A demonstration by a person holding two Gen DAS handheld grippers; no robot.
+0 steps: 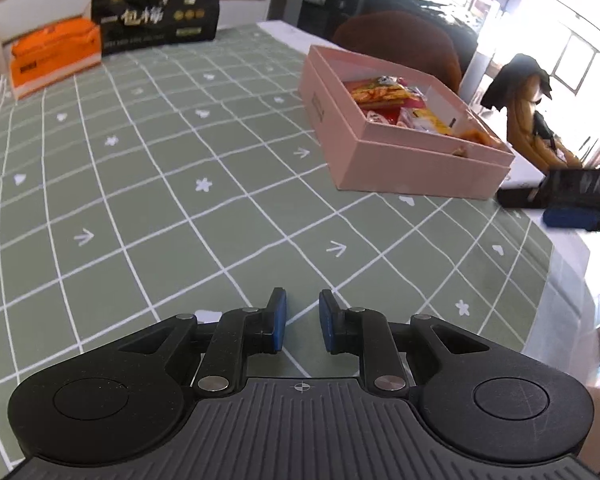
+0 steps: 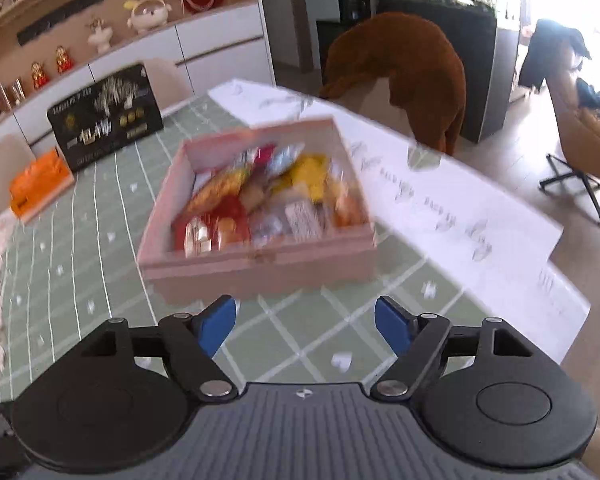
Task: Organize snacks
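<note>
On the green checked tabletop (image 1: 140, 184), 1 o'clock: pink box (image 2: 260, 268) full of snack packets (image 2: 260, 200) | left gripper (image 1: 302, 322) jaws closed, empty | right gripper (image 2: 305, 326) jaws spread, empty | no loose snacks visible; sorting looks nearly done

You have the open box (image 2: 256, 268) on the table (image 2: 100, 240) straight ahead of your right gripper (image 2: 305, 330), snack packets (image 2: 260, 204) piled inside it. Behind it to the left a large bag (image 2: 104, 124) stands upright, with a carton (image 2: 40, 184) just left of that. From your left gripper (image 1: 302, 322), the box lies ahead to the right.
</note>
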